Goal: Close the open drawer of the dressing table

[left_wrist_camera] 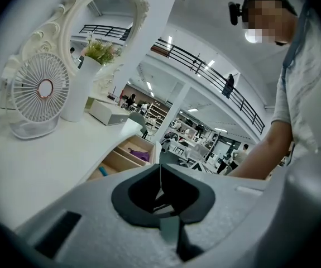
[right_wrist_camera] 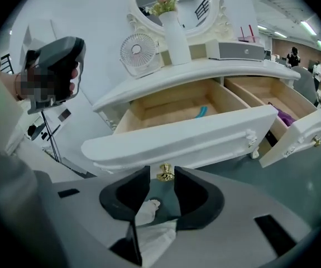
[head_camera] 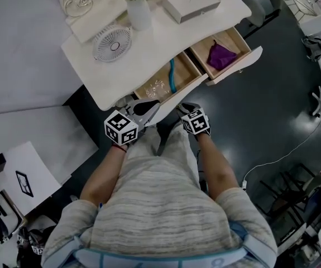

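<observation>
**Closing the drawer: approach to the knob.** Both drawers of the table (right_wrist_camera: pixel 205 66) stand pulled out. The near drawer (right_wrist_camera: pixel 193 135), under the table's fan end, carries a brass knob (right_wrist_camera: pixel 164 173) on its front. The right gripper (right_wrist_camera: pixel 161 178) has its jaws spread, with the knob at their tips but not pinched. The left gripper (left_wrist_camera: pixel 160 177), jaws pressed together and empty, hovers off the table's front edge. The push likely goes best squarely by the knob and straight toward the table, so that the drawer does not skew.
</observation>
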Demonstrator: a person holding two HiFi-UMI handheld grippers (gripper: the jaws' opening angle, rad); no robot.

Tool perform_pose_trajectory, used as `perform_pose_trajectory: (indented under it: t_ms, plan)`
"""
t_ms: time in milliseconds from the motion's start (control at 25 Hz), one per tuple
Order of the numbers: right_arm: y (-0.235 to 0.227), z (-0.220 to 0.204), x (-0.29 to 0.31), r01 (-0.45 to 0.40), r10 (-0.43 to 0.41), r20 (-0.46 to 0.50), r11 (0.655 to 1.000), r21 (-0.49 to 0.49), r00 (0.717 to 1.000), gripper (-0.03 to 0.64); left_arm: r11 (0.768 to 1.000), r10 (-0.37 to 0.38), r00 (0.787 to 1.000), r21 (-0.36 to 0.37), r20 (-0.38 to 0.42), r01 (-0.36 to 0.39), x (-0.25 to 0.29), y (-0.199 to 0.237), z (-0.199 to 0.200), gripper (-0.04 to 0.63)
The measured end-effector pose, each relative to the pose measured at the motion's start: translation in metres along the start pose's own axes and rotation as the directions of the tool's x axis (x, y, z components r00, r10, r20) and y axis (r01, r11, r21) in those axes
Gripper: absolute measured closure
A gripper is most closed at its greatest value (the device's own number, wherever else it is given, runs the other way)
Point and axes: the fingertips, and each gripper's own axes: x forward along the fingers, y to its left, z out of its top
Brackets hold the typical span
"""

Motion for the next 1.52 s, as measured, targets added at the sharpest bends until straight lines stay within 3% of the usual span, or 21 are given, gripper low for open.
perform_pose_trajectory:
  t_ms: [480, 800, 1520]
  plan:
    - [-0.005, -0.007, 0.026, -0.010, 0.008, -0.083, 1.000, -0.030, 0.997, 0.503, 0.999, 0.015, 1.000, -0.033, 0.008, -0.014, 0.000, 0.009, -0.003, 0.579]
    - [-0.005, 0.002, 0.035, -0.021, 0.018, -0.079, 0.999, -0.027, 0.997, 0.503, 0.999, 0.021, 0.999, -0.045, 0.025, -0.019, -0.001, 0.015, -0.001, 0.580]
    - [-0.008, 0.060, 0.071, -0.059, 0.056, -0.060, 0.998, -0.039, 0.997, 0.503, 0.992, 0.088, 0.992, -0.102, 0.088, -0.079, -0.010, 0.037, 0.000, 0.580]
